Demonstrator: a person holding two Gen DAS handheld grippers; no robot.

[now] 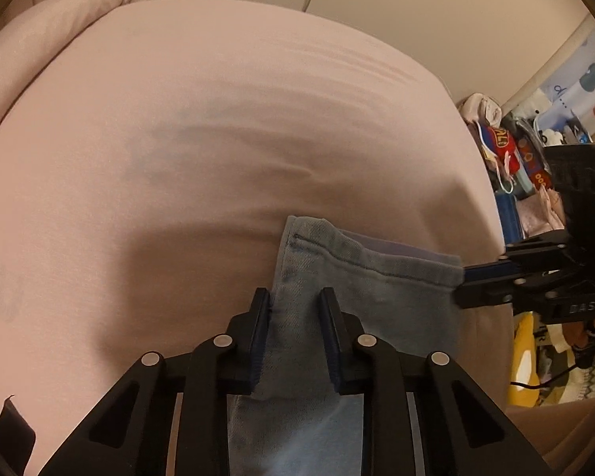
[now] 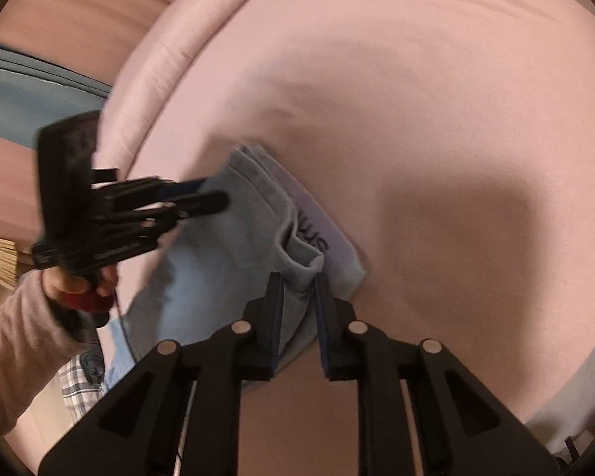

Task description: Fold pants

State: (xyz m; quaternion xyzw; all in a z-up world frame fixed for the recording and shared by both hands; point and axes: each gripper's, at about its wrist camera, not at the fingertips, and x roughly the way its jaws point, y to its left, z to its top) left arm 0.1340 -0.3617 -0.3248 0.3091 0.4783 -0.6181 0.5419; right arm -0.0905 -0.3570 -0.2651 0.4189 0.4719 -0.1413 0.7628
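Note:
Light blue denim pants [image 1: 361, 273] hang above a pink bed sheet [image 1: 218, 139], held by the hem edge. My left gripper [image 1: 295, 297] is shut on one end of the hem. My right gripper [image 1: 462, 281] comes in from the right and is shut on the other end. In the right wrist view the right gripper [image 2: 299, 281] pinches a fold of the pants [image 2: 234, 246], and the left gripper [image 2: 218, 194] holds the far corner. The lower part of the pants is hidden under the grippers.
The pink sheet [image 2: 436, 119] covers a wide bed, with a rolled pink duvet [image 1: 47, 35] along the far left. Cluttered shelves of clothes and toys [image 1: 527, 158] stand to the right. A person's hand and sleeve [image 2: 23, 329] hold the left gripper.

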